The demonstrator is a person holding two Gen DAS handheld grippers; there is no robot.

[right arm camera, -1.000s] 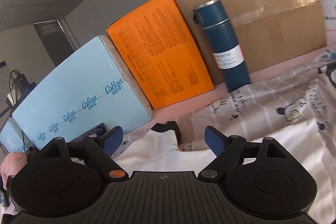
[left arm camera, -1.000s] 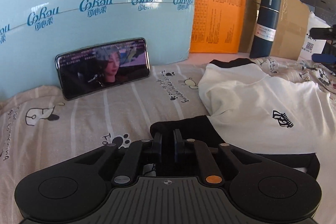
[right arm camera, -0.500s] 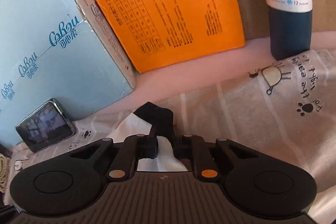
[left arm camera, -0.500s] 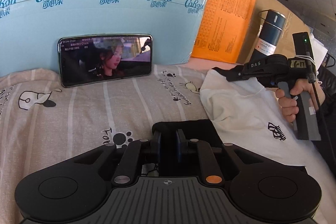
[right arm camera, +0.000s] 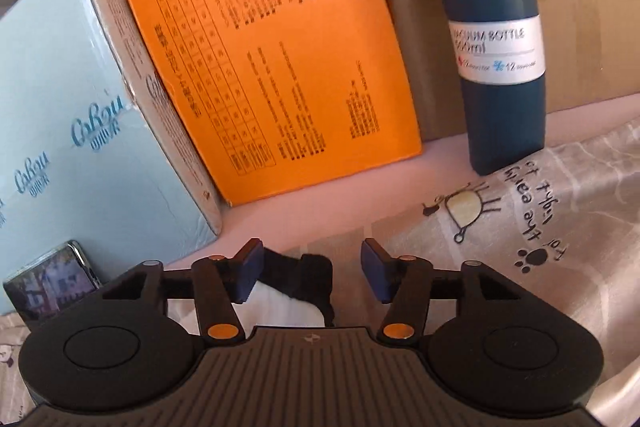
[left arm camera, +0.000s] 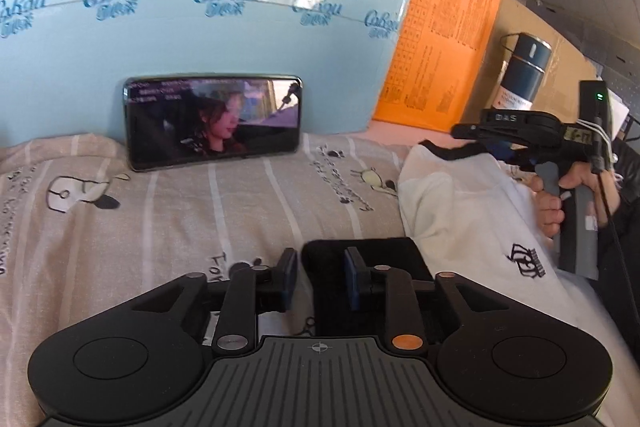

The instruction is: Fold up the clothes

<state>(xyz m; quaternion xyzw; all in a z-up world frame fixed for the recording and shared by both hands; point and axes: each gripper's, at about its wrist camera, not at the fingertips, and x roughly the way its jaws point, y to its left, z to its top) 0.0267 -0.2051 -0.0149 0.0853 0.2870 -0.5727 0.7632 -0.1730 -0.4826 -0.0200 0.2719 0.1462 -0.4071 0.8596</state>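
Note:
A white T-shirt point(left arm camera: 460, 211) with black trim lies on the patterned bedsheet point(left arm camera: 160, 227), right of centre in the left wrist view. Its black sleeve cuff point(left arm camera: 372, 255) rests flat between the fingers of my left gripper point(left arm camera: 320, 275); the jaws are opening and the pads stand clear of the cloth. At the shirt's far end a hand holds my right gripper point(left arm camera: 460, 131) over the black collar. In the right wrist view my right gripper point(right arm camera: 312, 277) is opening too, with the black collar point(right arm camera: 308, 267) and white cloth point(right arm camera: 280, 307) lying loose between its blue pads.
A phone point(left arm camera: 212, 123) playing video leans on a light blue box point(left arm camera: 200, 7) at the back. Beside it stand an orange box point(right arm camera: 272, 59), a dark blue vacuum bottle point(right arm camera: 496, 47) and a cardboard box point(right arm camera: 592, 7). Bare sheet spreads to the left.
The left jaws, shut on the black cuff before, have parted. The right gripper came in from the right and sank to the collar, pinched it, then opened again.

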